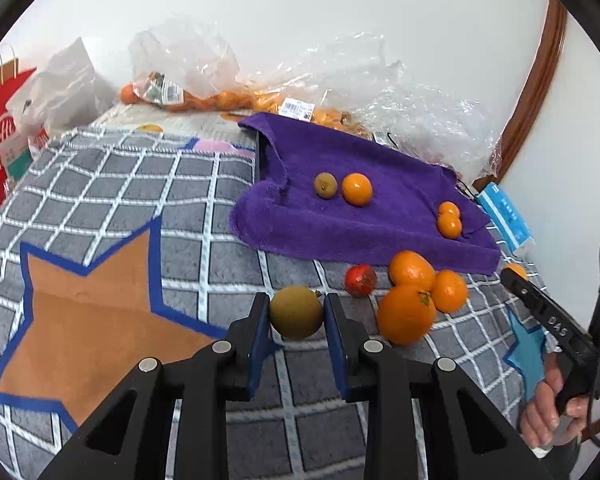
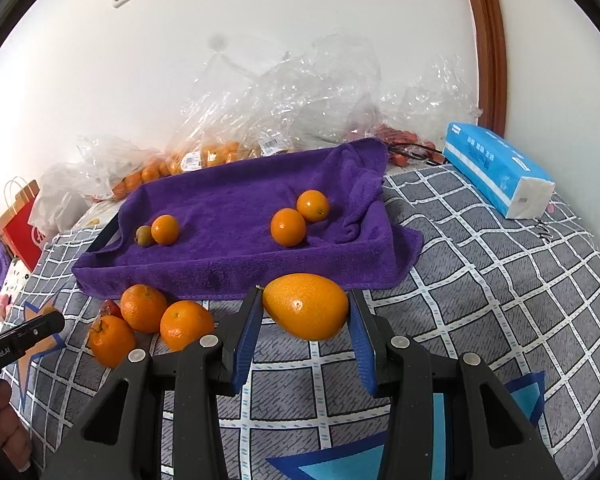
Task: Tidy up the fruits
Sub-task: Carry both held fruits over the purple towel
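My left gripper [image 1: 296, 312] is shut on a round olive-green fruit [image 1: 296, 317], held just above the checked blanket. My right gripper [image 2: 304, 312] is shut on an oval orange fruit [image 2: 306, 306] in front of the purple towel [image 2: 236, 196]. On the towel lie a small green fruit [image 1: 325, 185] beside an orange [image 1: 357, 189] at the left, and two small oranges [image 1: 449, 219] at the right. Before the towel's front edge sit three oranges [image 1: 408, 312] and a small red fruit [image 1: 361, 280]. The right gripper's arm [image 1: 548, 316] shows at the left wrist view's right edge.
Crumpled clear plastic bags [image 2: 284, 96] with more oranges lie against the white wall behind the towel. A blue tissue pack [image 2: 500, 168] rests at the right. A red paper bag [image 1: 0, 136] stands at the far left. The grey checked blanket [image 1: 112, 184] has an orange star patch [image 1: 88, 312].
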Demonstrator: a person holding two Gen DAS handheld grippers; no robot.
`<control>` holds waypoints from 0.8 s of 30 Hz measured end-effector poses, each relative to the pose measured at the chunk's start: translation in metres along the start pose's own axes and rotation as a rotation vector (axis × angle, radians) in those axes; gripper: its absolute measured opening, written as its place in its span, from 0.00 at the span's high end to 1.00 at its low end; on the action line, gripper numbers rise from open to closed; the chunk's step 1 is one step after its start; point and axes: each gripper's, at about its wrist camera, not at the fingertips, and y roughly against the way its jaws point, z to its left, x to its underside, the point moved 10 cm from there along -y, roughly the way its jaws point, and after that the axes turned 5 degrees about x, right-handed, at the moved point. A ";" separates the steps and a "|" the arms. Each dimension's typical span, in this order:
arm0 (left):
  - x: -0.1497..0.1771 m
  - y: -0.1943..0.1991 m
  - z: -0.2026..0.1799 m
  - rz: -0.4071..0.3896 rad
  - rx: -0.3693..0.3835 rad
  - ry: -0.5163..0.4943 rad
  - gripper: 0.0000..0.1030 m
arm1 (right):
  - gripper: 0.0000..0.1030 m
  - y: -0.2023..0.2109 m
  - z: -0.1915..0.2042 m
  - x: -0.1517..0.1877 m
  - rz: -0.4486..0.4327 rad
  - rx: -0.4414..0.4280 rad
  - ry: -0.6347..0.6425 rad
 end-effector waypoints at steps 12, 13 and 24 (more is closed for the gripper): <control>-0.040 0.035 -0.021 -0.077 0.021 -0.035 0.74 | 0.59 0.018 0.027 -0.019 -0.020 -0.065 0.071; -0.046 0.037 -0.023 -0.090 0.020 -0.046 0.74 | 0.59 0.021 0.028 -0.024 -0.029 -0.057 0.081; -0.107 0.040 -0.030 -0.191 0.028 -0.067 0.74 | 0.59 0.042 0.040 -0.089 -0.110 -0.071 0.113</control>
